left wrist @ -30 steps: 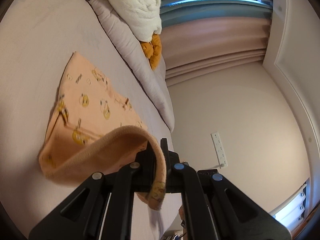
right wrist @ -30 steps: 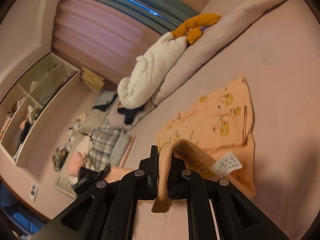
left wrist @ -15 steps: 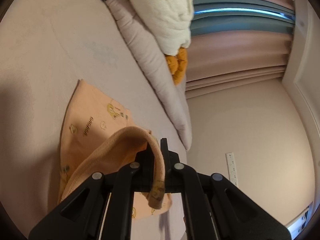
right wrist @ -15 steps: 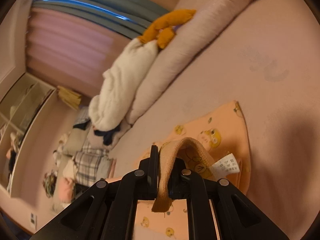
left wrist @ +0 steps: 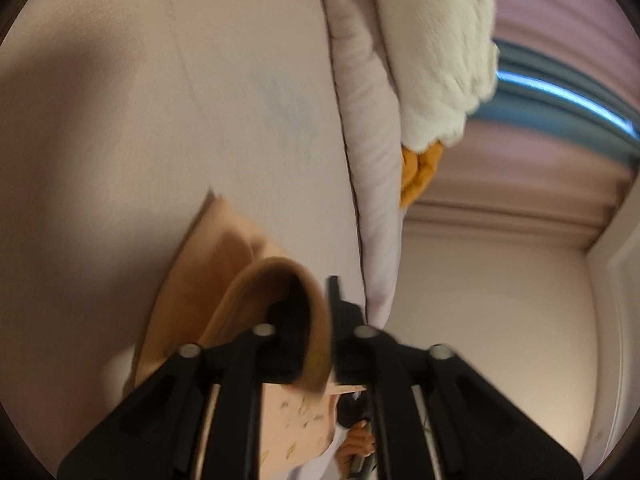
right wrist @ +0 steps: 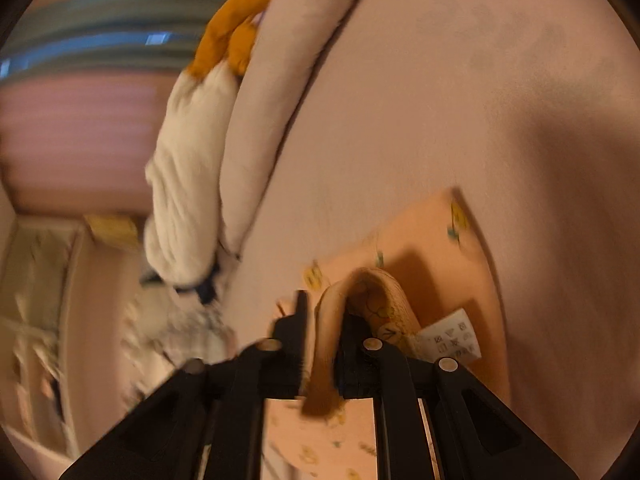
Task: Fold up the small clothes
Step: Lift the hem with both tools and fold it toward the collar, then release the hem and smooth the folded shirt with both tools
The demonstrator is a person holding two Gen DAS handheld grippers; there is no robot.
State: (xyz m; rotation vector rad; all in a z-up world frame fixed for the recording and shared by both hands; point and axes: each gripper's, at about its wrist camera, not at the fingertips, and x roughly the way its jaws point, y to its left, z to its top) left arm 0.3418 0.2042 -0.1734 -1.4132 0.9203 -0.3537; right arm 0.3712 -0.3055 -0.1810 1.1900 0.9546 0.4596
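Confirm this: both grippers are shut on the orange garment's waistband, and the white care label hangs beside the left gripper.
One detail is wrong. The white care label sits beside the right gripper, not the left, as the right wrist view shows. The rest holds: the left gripper and the right are both shut on the orange garment at its waistband.

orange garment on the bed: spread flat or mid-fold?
Mid-fold. The right gripper and left gripper each pinch an edge of the orange garment, looped up over the part lying on the bed.
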